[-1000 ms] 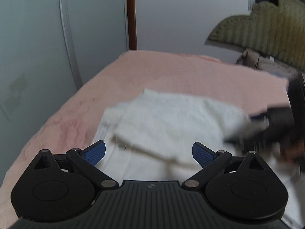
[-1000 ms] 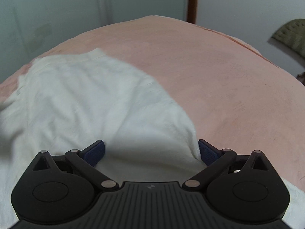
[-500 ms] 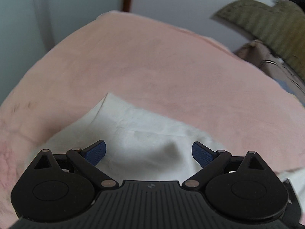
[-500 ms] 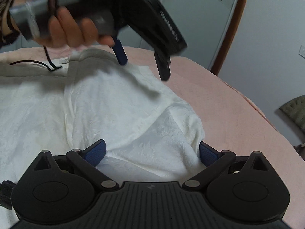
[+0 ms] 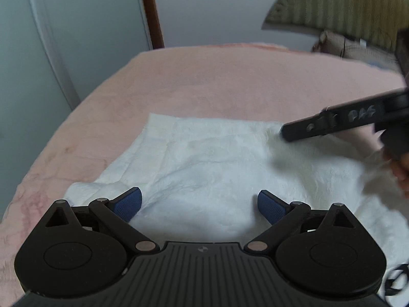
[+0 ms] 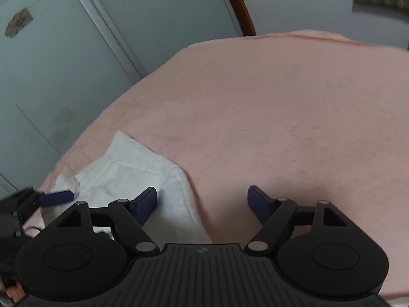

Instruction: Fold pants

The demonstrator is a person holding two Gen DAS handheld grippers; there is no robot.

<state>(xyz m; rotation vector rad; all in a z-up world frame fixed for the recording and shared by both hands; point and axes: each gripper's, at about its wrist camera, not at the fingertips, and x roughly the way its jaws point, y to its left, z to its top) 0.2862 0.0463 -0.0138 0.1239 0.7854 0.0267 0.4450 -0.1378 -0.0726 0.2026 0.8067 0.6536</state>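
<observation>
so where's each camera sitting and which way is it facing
Left wrist: on the left gripper, looking down across the white pants on the pink bed; the right gripper and a hand show at right.
Right wrist: on the right gripper, jaws closing over the pants' edge; left gripper's fingertip at left.
Shared: pants, bed, each other's gripper.

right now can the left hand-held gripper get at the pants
Probably yes. The left hand-held gripper is open right over the white pants on the pink bed, nothing between. The right hand-held gripper, jaws closing, is off at the far edge.
</observation>
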